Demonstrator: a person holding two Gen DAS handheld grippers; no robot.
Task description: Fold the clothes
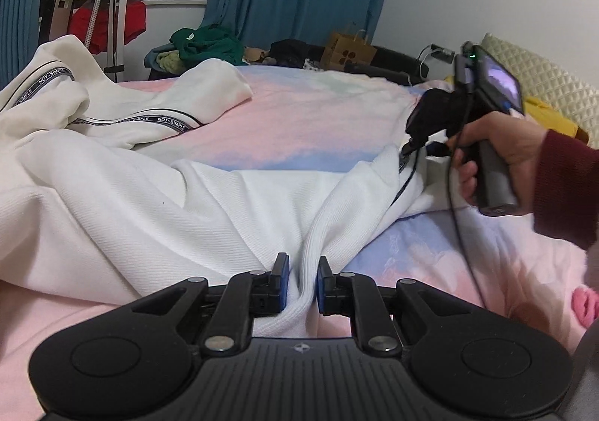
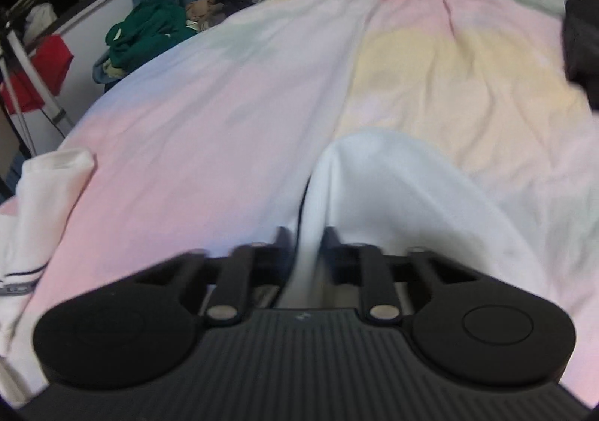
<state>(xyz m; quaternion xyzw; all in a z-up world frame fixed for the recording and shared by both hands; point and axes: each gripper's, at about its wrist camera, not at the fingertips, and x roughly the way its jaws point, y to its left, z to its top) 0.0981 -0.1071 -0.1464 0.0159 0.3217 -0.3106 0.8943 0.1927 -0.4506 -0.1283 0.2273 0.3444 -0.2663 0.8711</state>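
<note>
left gripper [image 1: 302, 284]: clamped on ribbed hem of white sweatshirt [image 1: 157, 192] | right gripper [image 2: 307, 248]: pinching same hem, further right | garment: on bed [image 1: 292, 121], body stretching left-forward from both grippers, hem spanning between

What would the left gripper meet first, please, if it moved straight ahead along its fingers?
The white ribbed-knit garment already pinched in the left gripper; it lies ahead, then probably the pink-and-blue bedspread.

We see a ribbed white knit garment [image 1: 187, 203], a soft matt bedsheet [image 1: 299, 121], matt black plastic left gripper [image 1: 302, 284]
</note>
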